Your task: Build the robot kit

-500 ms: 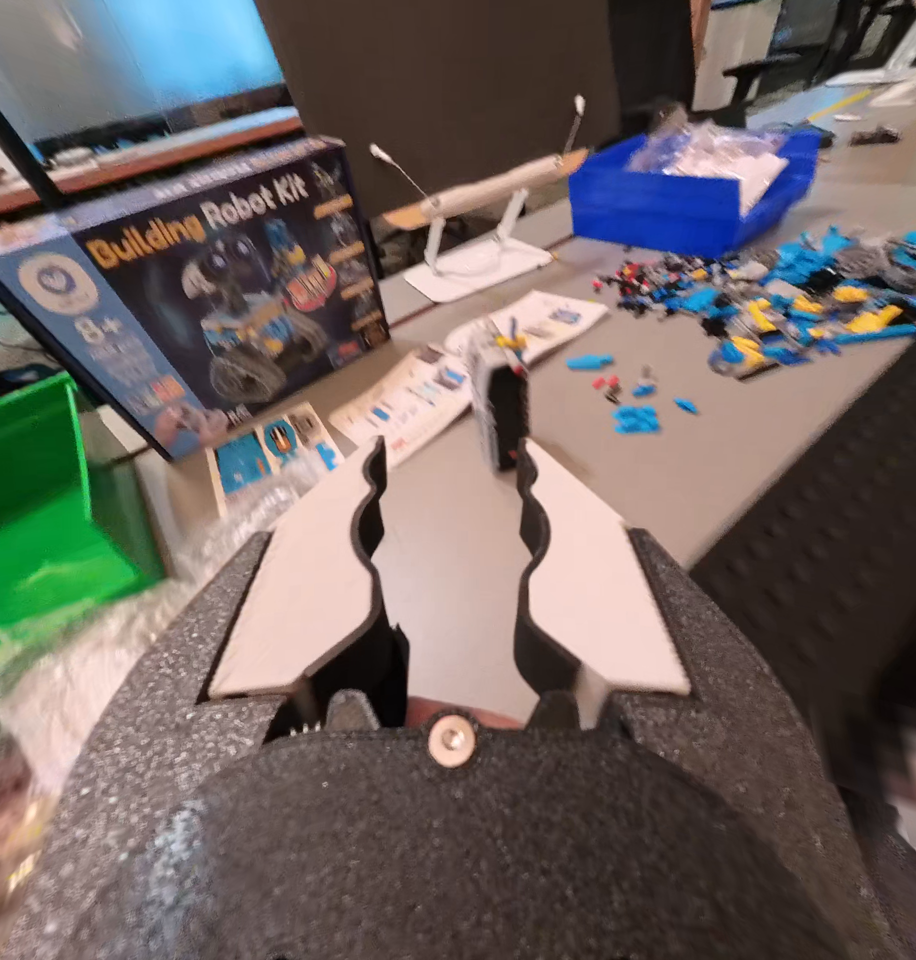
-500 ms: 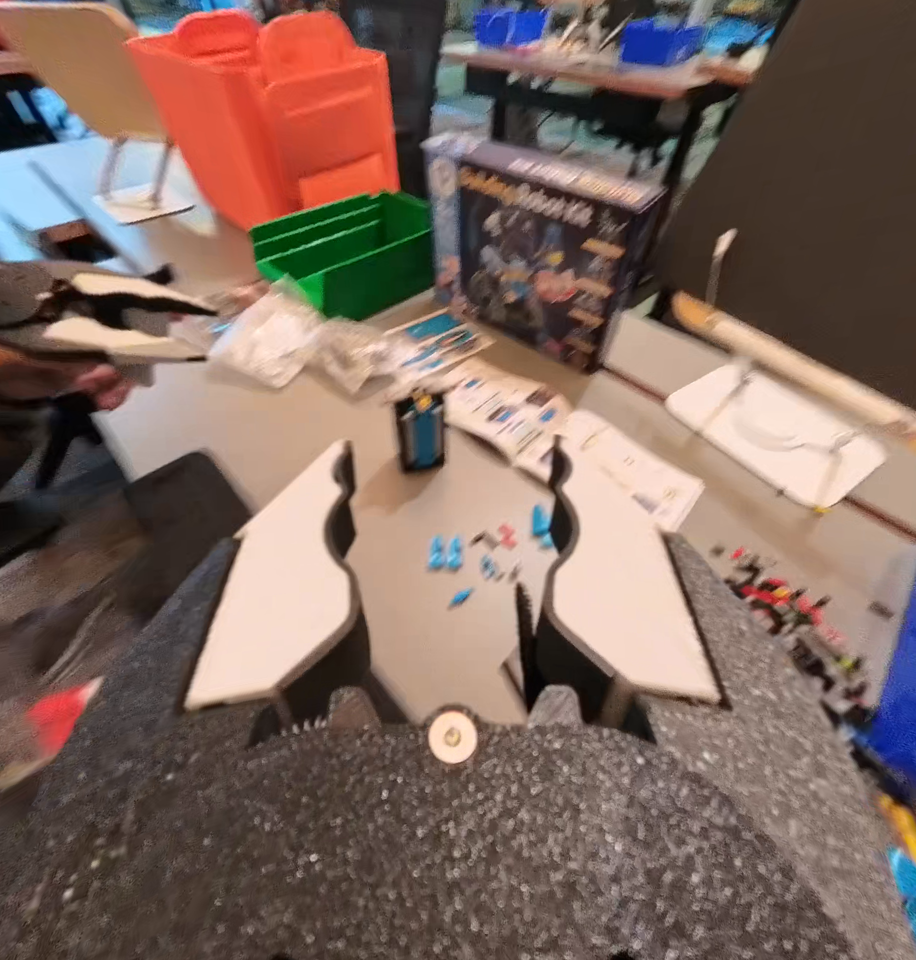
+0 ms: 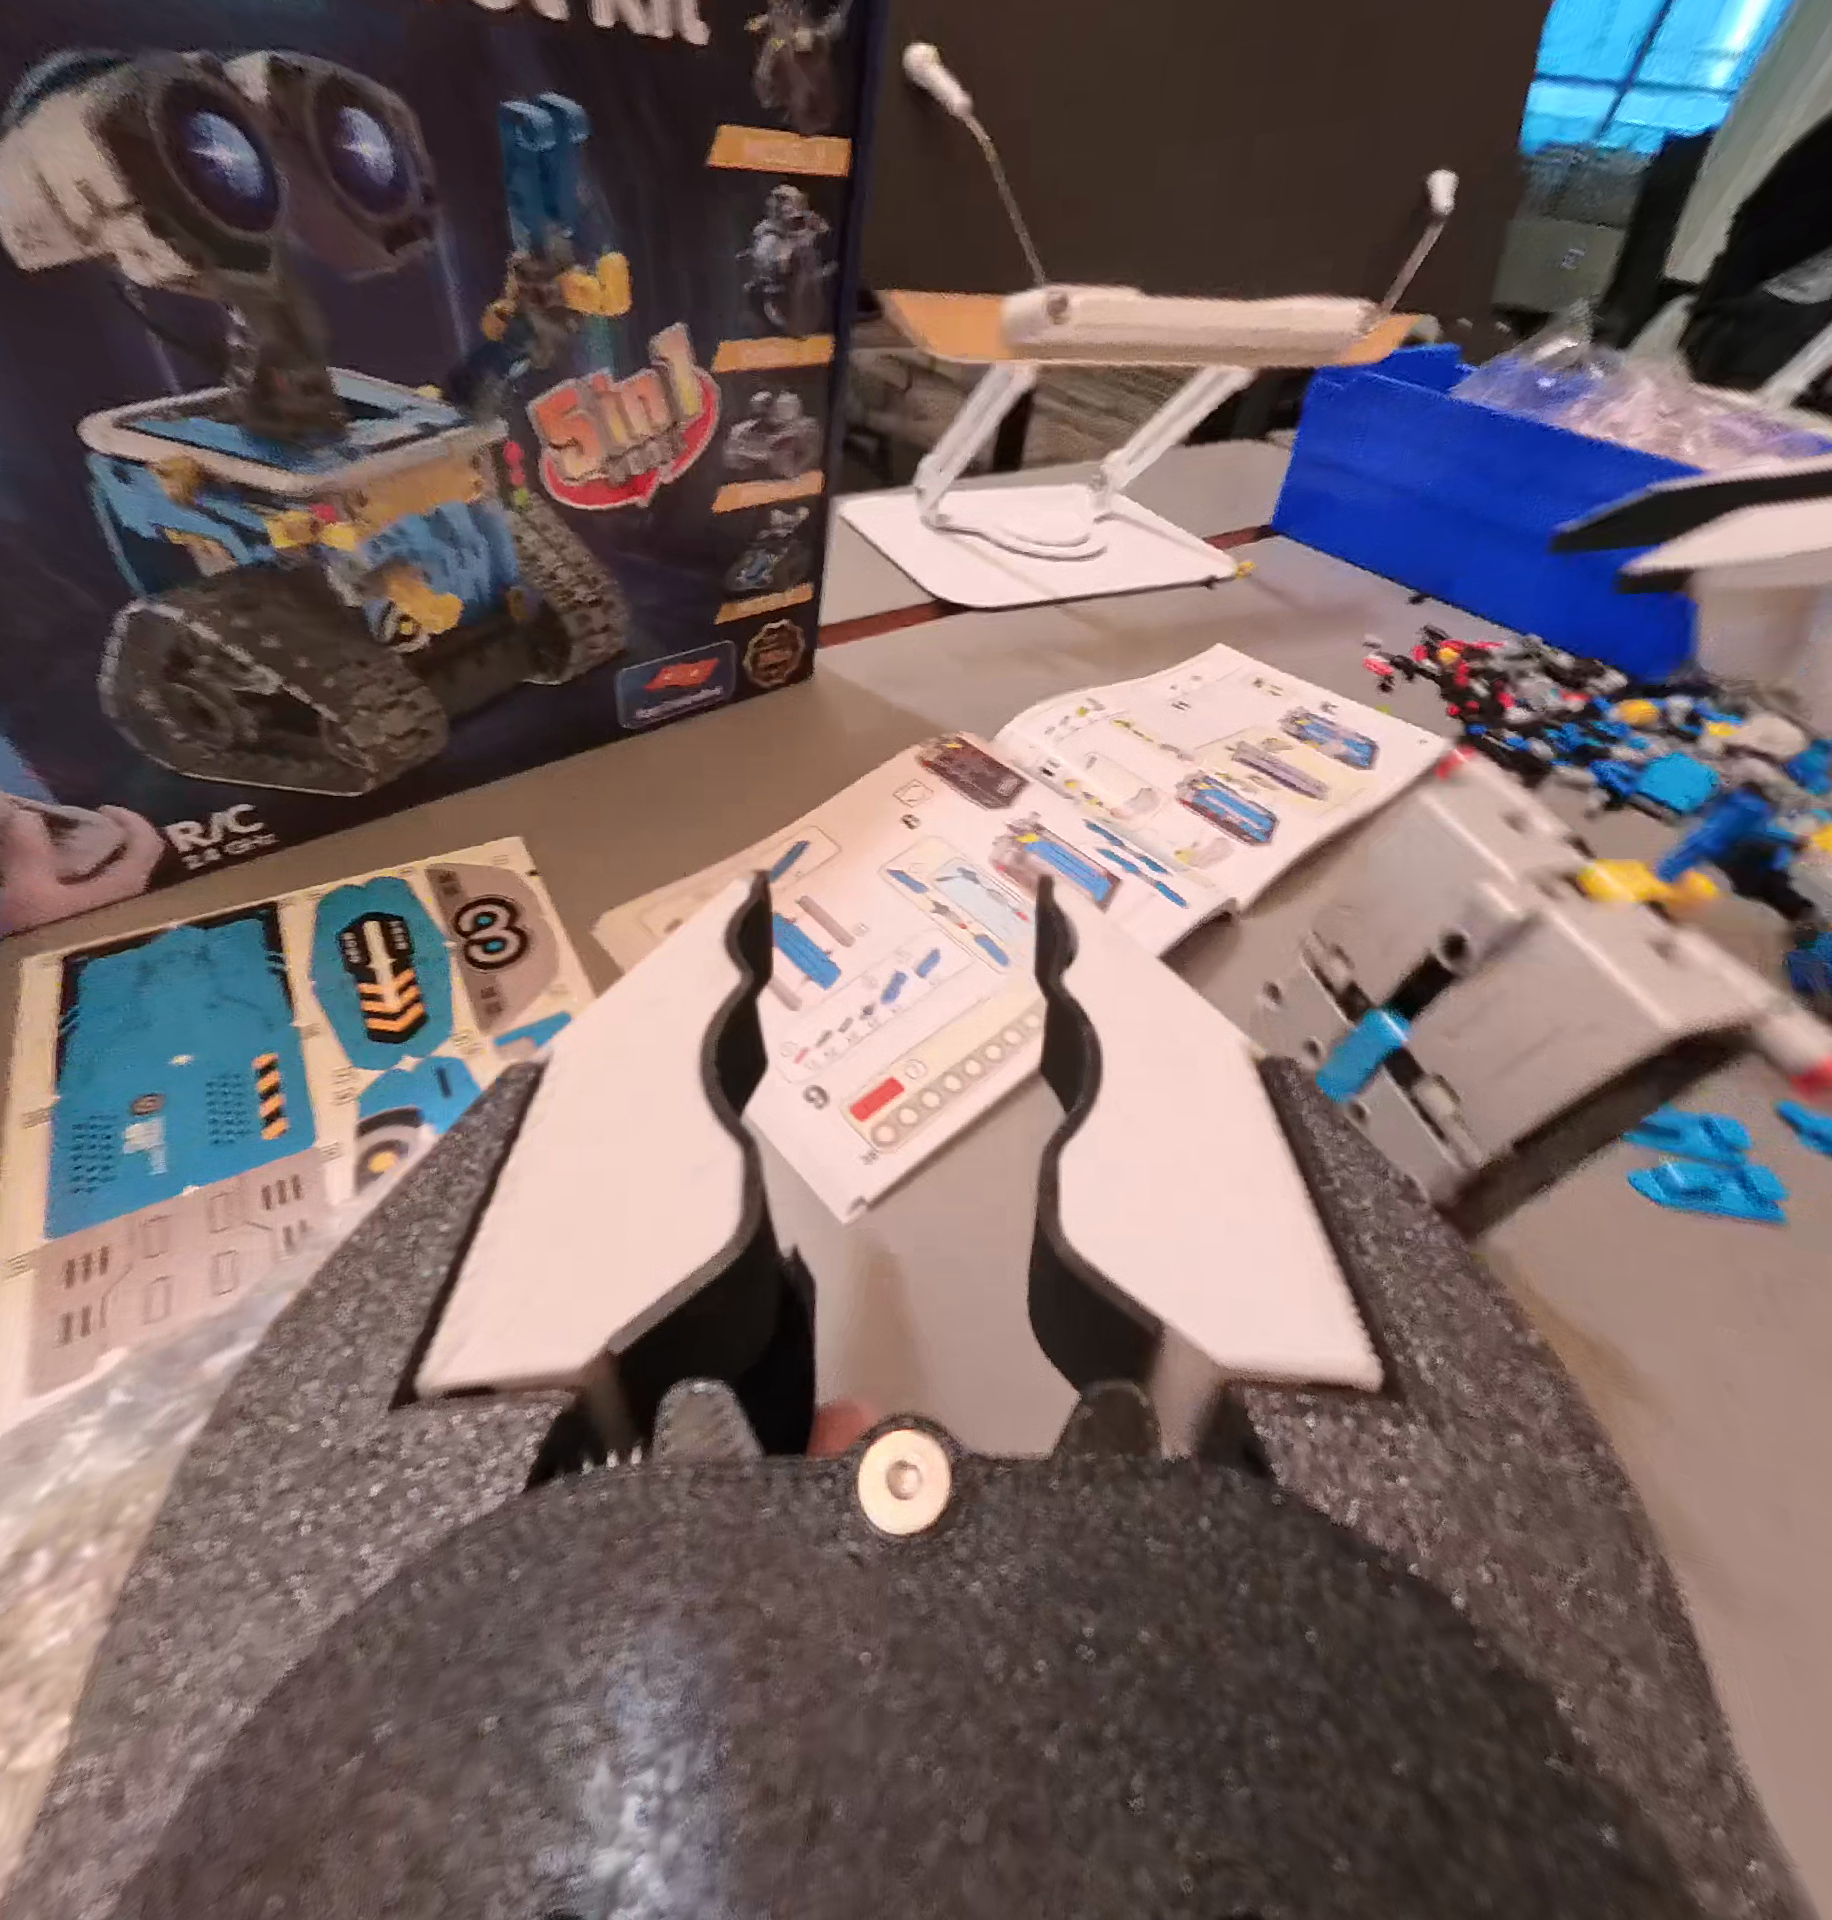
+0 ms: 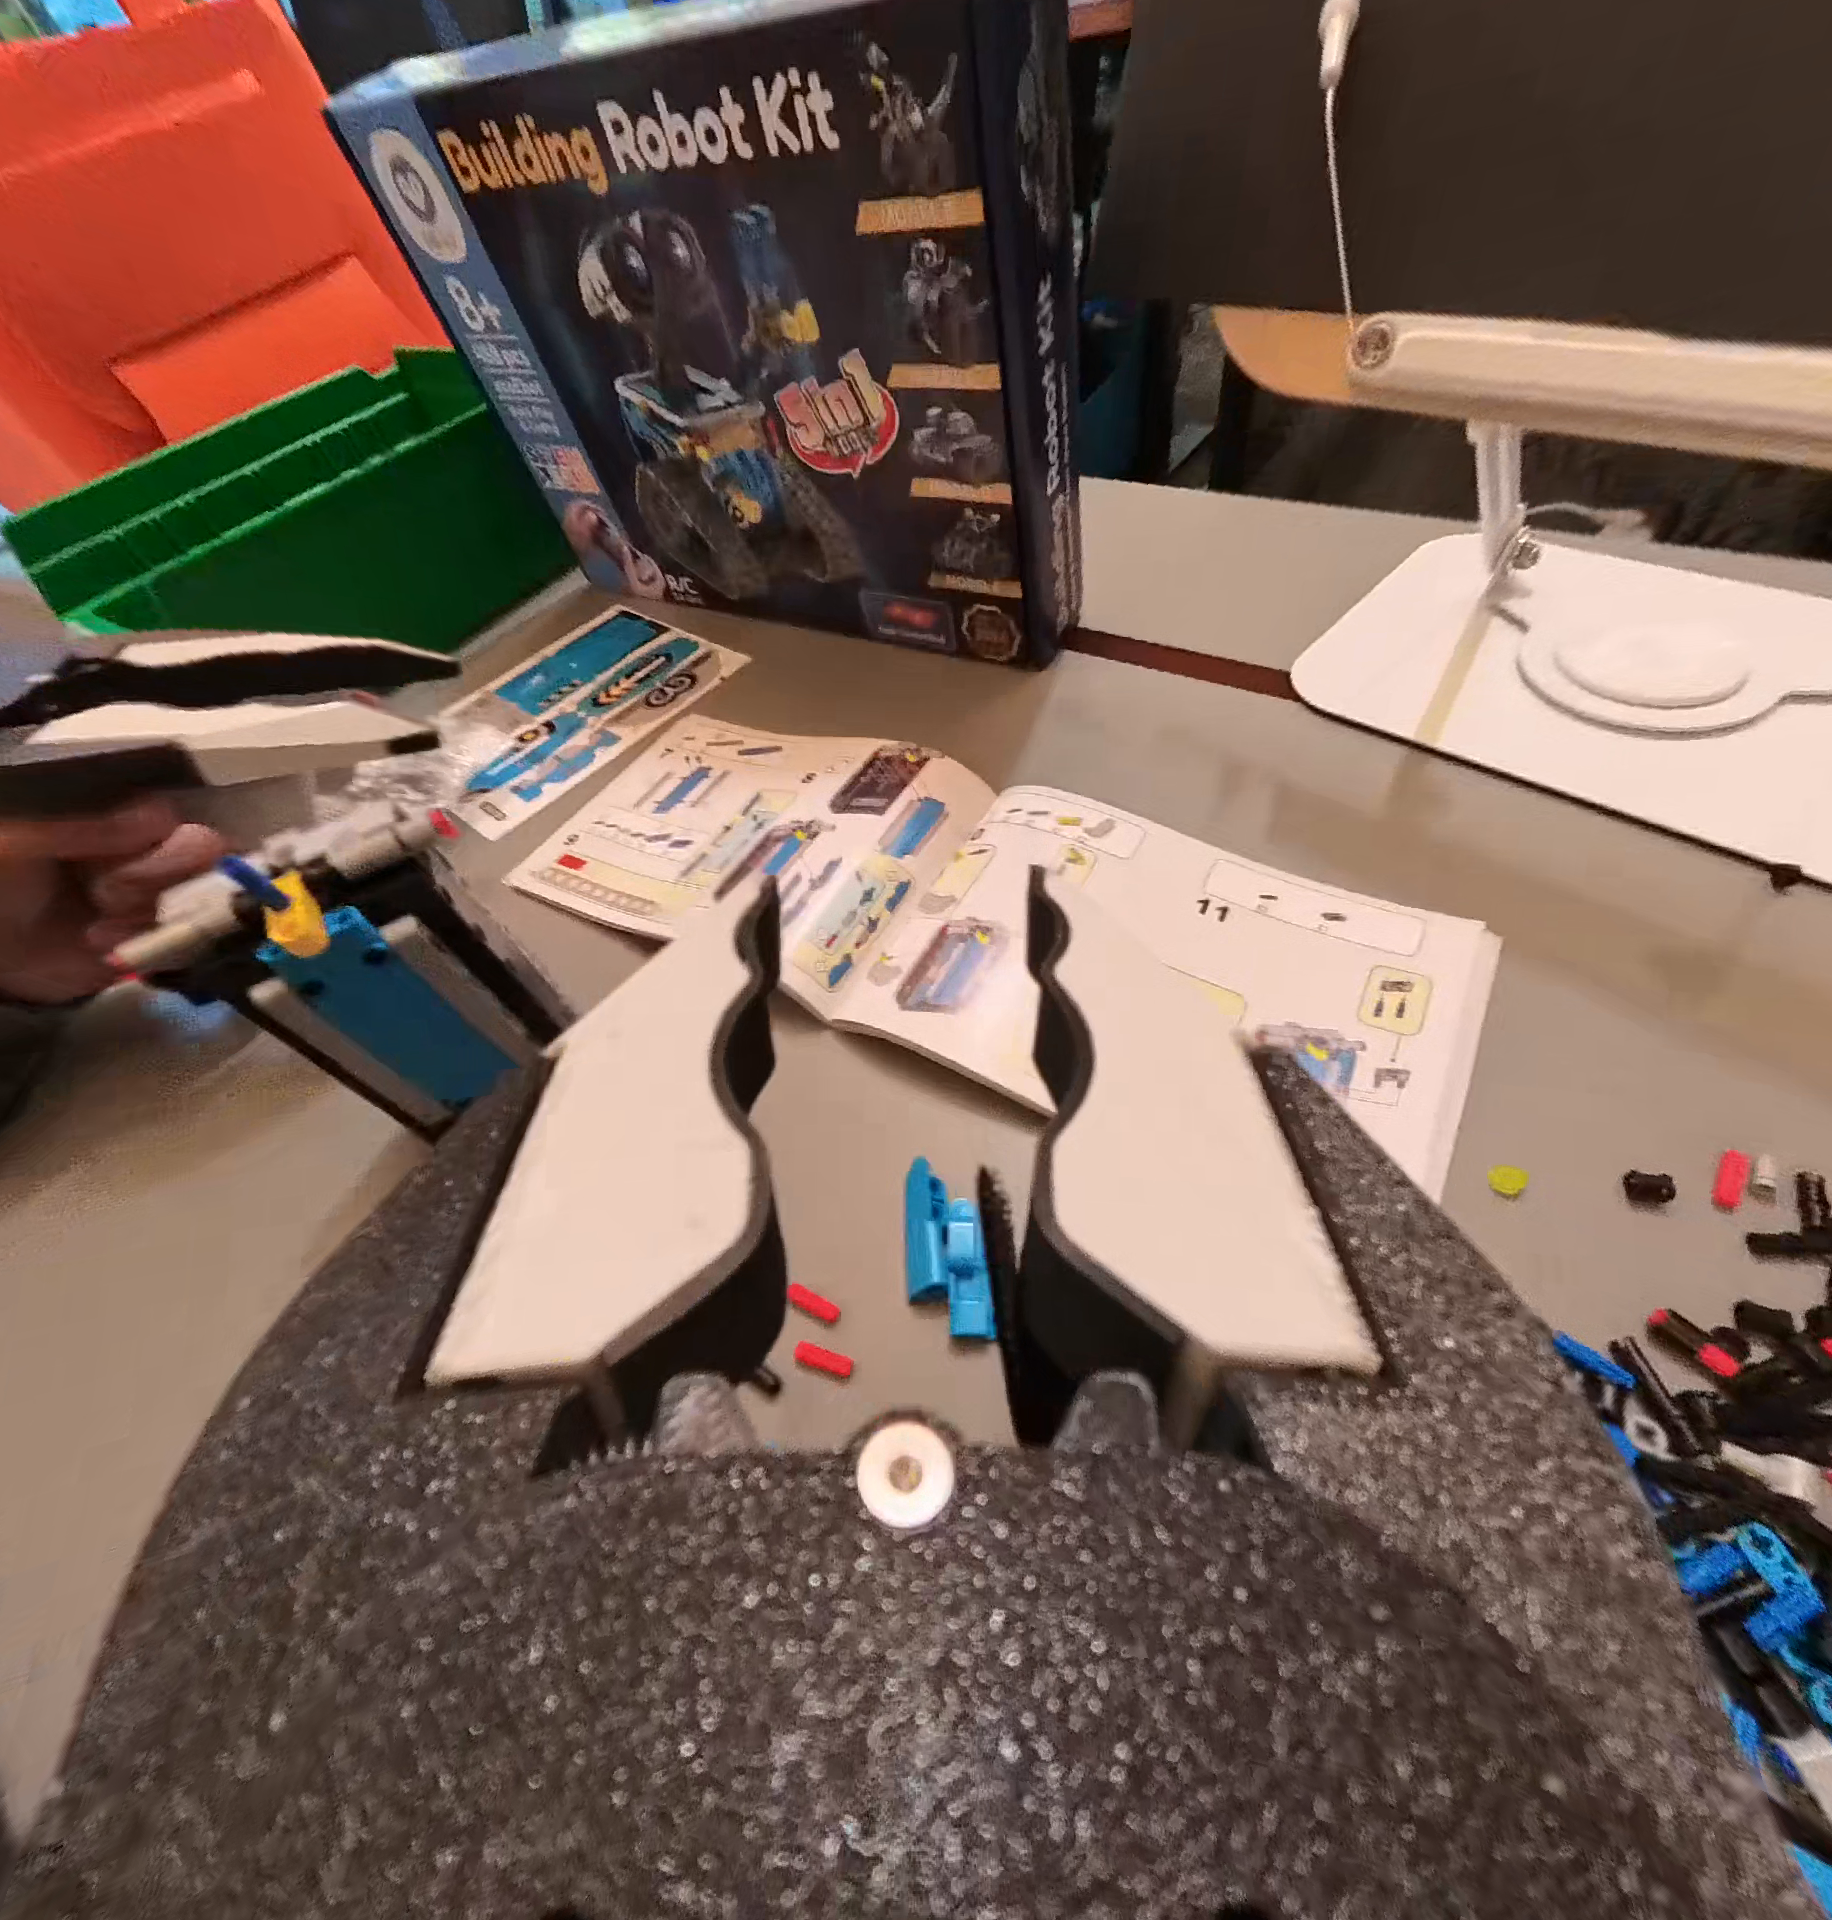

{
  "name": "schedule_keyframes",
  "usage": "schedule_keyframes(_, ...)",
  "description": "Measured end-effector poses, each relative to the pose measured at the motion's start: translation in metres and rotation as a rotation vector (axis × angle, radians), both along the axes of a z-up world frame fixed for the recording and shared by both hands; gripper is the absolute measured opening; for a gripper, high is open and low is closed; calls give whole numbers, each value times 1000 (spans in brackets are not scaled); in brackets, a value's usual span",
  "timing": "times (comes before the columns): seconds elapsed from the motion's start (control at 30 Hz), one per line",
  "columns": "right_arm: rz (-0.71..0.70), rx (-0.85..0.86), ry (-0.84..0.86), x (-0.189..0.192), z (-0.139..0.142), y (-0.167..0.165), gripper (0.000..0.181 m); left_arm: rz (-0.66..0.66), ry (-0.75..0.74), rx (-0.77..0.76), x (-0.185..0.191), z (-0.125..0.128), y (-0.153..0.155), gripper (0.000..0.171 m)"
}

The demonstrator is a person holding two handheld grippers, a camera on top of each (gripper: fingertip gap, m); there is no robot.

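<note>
Lying on the grey surface (image 4: 1203, 675): a part-built brick block (image 3: 1494, 987), mostly pale grey, with a blue panel on one side, a yellow piece and a blue pin near one end, and a red-tipped end. Blurred in both views. Placed between the two tools, just right of the left tongs (image 3: 899, 894) and left of the right tongs (image 4: 899, 894).

Standing upright at the back: a dark toy box (image 4: 735, 312) with a picture of a tracked robot, large lettering across the top, a round red badge and small printed panels down one edge. In front of it, a sticker sheet (image 3: 216, 1070) in blue and grey bearing a numeral, and an open instruction booklet (image 4: 891, 810) with numbered steps and drawings of blue parts.

Left tongs spread apart, gripping nothing, raised over the near page of the booklet and pointed toward the box. Seen from the right wrist view, held level, with a hand (image 4: 50, 904) beneath, close to the block; contact impossible to judge.

Right tongs likewise spread apart and empty, angled down over the surface, with two small blue pieces (image 4: 948, 1247) and two red pins (image 4: 818, 1330) lying beneath the gap.

Elsewhere: a green bin (image 4: 268, 520) and an orange bin (image 4: 164, 208) left of the box, a blue bin (image 3: 1463, 520) and a white stand (image 3: 1047, 540) at the back, and a loose pile of bricks (image 3: 1618, 748) at the right.
</note>
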State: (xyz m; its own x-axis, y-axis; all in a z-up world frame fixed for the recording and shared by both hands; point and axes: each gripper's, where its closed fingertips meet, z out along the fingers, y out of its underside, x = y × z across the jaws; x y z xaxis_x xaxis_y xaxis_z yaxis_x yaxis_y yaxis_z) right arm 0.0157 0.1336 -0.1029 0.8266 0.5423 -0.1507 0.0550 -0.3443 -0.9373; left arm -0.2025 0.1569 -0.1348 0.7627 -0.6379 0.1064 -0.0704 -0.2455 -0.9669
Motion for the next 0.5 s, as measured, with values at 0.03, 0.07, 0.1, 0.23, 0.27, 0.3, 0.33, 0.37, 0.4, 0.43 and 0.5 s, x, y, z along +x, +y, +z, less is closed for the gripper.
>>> schedule_keyframes(0.03,17,-11,-18,-3,-7,1,45,-30,26,16,4,0,-8,51)
schedule_keyframes(0.07,36,-43,-42,-6,-16,1,47,-52,54,44,6,3,-14,51)
schedule_keyframes(0.1,42,-59,-56,-9,-23,3,52,-36,68,78,6,6,-15,49)
schedule_keyframes(0.23,76,-113,-8,-18,-42,1,47,-15,86,48,4,-7,-13,45)
schedule_keyframes(0.27,71,-106,-32,-15,-44,2,45,-22,83,48,4,-7,-14,44)
schedule_keyframes(0.3,51,-78,-74,-9,-45,4,45,-28,81,41,4,-8,-14,43)
schedule_keyframes(0.33,30,-43,-116,-2,-45,6,44,-34,84,26,4,-10,-15,42)
schedule_keyframes(0.37,12,-25,-140,3,-45,6,44,-34,85,12,4,-12,-14,42)
schedule_keyframes(0.4,11,-22,-128,4,-43,4,42,-34,81,2,3,-13,-14,41)
schedule_keyframes(0.43,25,-26,-91,2,-40,1,37,-39,73,-9,3,-13,-13,40)
schedule_keyframes(0.5,53,-50,-46,-3,-41,-2,33,-47,61,-35,3,-15,-12,39)
